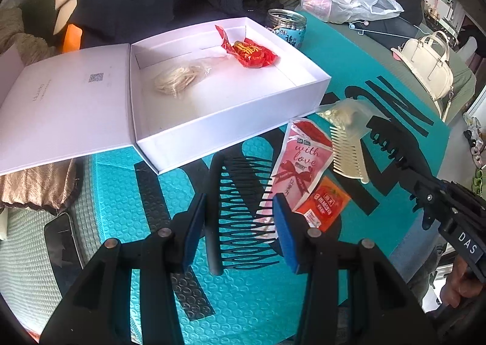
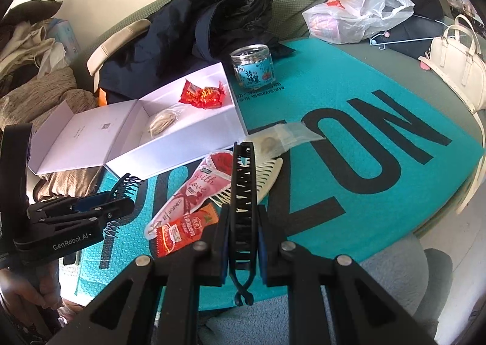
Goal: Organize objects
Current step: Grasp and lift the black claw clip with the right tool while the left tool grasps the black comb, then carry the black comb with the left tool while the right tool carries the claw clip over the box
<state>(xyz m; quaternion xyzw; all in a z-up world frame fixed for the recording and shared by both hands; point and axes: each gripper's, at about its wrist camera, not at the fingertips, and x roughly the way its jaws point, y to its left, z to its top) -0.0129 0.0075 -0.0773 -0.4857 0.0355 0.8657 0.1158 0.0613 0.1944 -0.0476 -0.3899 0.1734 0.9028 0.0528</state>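
Clearly, from the left wrist, the left hand-held gripper (image 1: 240, 232) pinches a black side comb (image 1: 243, 208) across its width, above the teal mat: light, springy, teeth fragile. Behind it, the white box (image 1: 231, 120) holds a red packet (image 1: 250, 52) and a pale bundle (image 1: 177, 79).

From the right wrist, the right hand-held gripper (image 2: 243, 241) is closed tight on a black claw clip (image 2: 243, 193), stiff and slippery, gripped near its hinge.

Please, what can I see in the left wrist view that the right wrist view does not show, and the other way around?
Only the left wrist view shows the dark phone at the mat's left edge. Only the right wrist view shows the pale blue carton far left. Both show the white box holding the red packet, the black comb in the left claw, and the black clip in the right claw.
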